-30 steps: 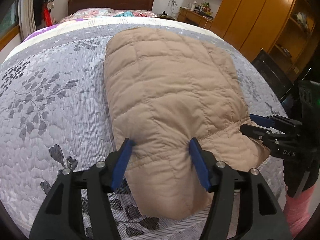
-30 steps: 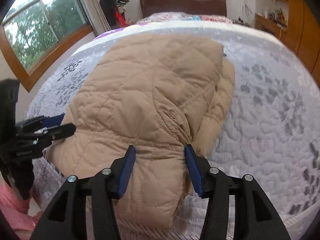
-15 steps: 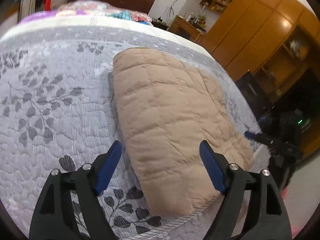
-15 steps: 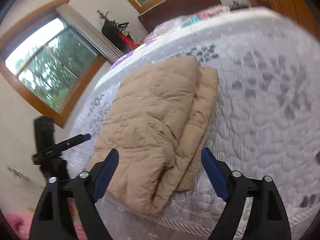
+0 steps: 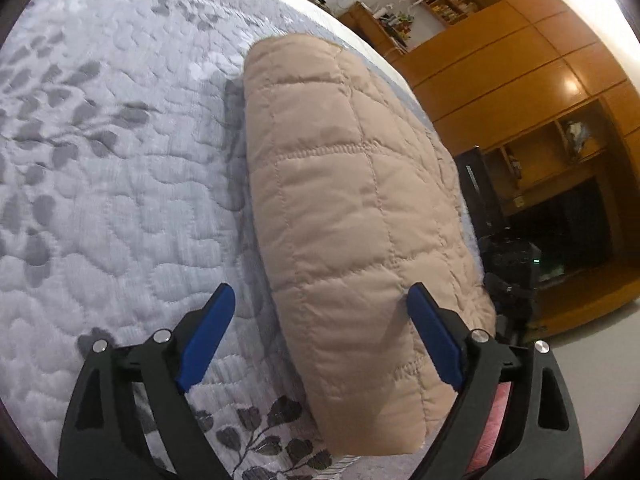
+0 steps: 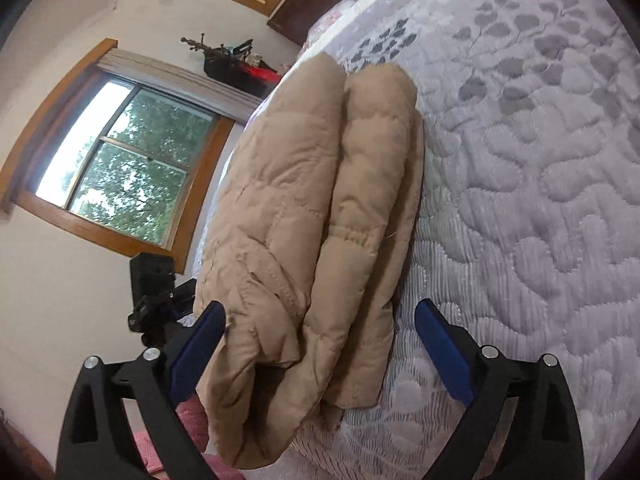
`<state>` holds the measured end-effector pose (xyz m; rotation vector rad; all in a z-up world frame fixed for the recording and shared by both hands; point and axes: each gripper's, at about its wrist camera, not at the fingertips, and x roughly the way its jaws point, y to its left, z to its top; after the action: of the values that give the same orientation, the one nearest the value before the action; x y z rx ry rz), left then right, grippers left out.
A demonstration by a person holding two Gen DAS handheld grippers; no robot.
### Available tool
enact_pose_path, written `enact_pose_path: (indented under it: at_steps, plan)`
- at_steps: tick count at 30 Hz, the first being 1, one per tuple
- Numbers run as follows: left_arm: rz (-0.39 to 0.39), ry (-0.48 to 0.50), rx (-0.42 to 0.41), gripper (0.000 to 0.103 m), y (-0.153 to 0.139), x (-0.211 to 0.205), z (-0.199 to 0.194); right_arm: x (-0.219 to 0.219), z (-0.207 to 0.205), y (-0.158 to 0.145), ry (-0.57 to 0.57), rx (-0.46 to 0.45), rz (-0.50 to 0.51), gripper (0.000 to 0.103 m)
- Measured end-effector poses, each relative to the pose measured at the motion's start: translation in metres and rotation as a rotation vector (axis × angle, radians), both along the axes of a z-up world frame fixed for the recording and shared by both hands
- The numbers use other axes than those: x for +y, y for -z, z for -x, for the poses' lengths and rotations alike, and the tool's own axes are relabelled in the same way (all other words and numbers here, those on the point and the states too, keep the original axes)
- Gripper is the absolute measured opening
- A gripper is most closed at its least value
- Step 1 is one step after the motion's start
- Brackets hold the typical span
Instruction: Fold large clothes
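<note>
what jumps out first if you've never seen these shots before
A puffy tan quilted jacket, folded into a thick bundle, lies at the near edge of a grey leaf-patterned bedspread. The left gripper and right gripper both gape open around its near end. A tall orange wooden wardrobe fills one side.

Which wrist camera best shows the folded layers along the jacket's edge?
The right wrist view: the jacket shows stacked folds side by side between open fingers. The left wrist view shows only its smooth quilted top.
</note>
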<state>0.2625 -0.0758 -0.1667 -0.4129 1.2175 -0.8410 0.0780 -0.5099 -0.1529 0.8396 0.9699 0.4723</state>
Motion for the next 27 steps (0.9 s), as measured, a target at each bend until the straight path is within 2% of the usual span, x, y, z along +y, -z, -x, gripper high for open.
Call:
enact_pose_path:
  at_steps: [5,9,16,18,19,21,23,27]
  plan:
    - [0.060,0.042,0.059,0.090,0.015,-0.011,-0.013,0.004,-0.011,0.006,-0.031,-0.003,-0.002,0.100]
    - [0.080,0.083,0.067,0.091,0.021,-0.029,-0.021,0.014,-0.020,0.005,-0.068,-0.006,0.019,0.100]
    - [0.039,0.113,0.032,0.092,0.019,-0.058,-0.016,0.044,-0.037,0.001,-0.127,-0.029,0.083,0.091]
    - [0.026,0.107,0.012,0.086,0.015,-0.061,-0.010,0.051,-0.039,-0.002,-0.139,-0.039,0.097,0.078]
    - [0.017,0.105,-0.008,0.080,0.011,-0.066,-0.007,0.053,-0.039,-0.005,-0.144,-0.045,0.089,0.074]
    - [0.007,0.103,-0.040,0.071,0.004,-0.067,-0.001,0.057,-0.038,-0.010,-0.148,-0.063,0.098,0.060]
    - [-0.008,0.101,-0.093,0.062,-0.003,-0.072,0.010,0.059,-0.039,-0.018,-0.143,-0.080,0.109,0.052]
    - [0.000,0.099,-0.170,0.054,-0.025,-0.077,0.020,0.068,-0.036,-0.043,-0.138,-0.133,0.170,0.046]
